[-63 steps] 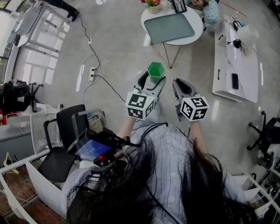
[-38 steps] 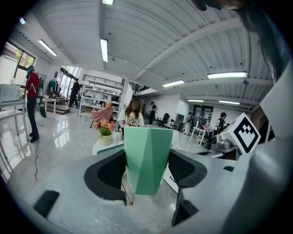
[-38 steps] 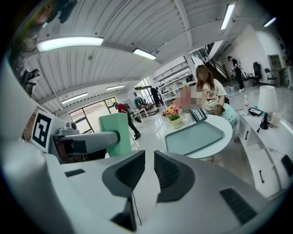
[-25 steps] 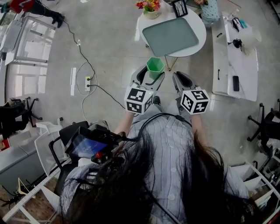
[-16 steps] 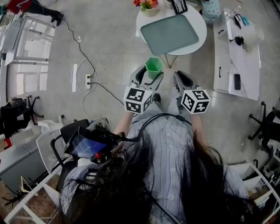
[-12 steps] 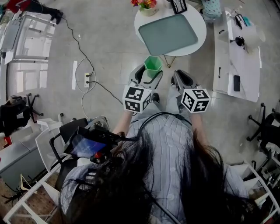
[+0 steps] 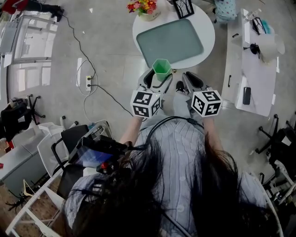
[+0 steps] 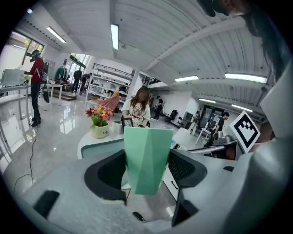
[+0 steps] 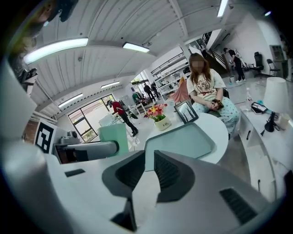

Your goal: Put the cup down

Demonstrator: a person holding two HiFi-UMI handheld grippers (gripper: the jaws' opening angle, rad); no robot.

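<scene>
The left gripper (image 7: 158, 83) is clamped on the green cup (image 7: 161, 69), one jaw on each side of the lower part of its faceted wall. The cup stands upright between them with its open mouth up. That hold seems meant to keep the base level and free underneath, so the cup can go straight down onto a flat surface without tipping. In the left gripper view the cup's bottom hangs in the air with the floor showing below it, so it is not yet resting on anything.

The right gripper (image 7: 188, 83) rides just beside the left one and carries nothing. Its jaws are drawn almost together, with only a thin slit between them and nothing in it. It looks parked out of the way so that the left side can do the placing alone.

Both forearms reach forward from the body, roughly parallel, with the marker cubes facing up and the jaws pointing away towards the furniture ahead.

Beyond the cup is a round white table (image 7: 209, 32) bearing a grey-green tray (image 7: 170, 42), which is bare and the likeliest landing spot. From the head view the cup sits about at the table's near edge. At the far side stand a pot of flowers (image 7: 143, 7) and a small picture frame (image 7: 184, 7), and a seated person (image 9: 203, 87) is behind them.
</scene>
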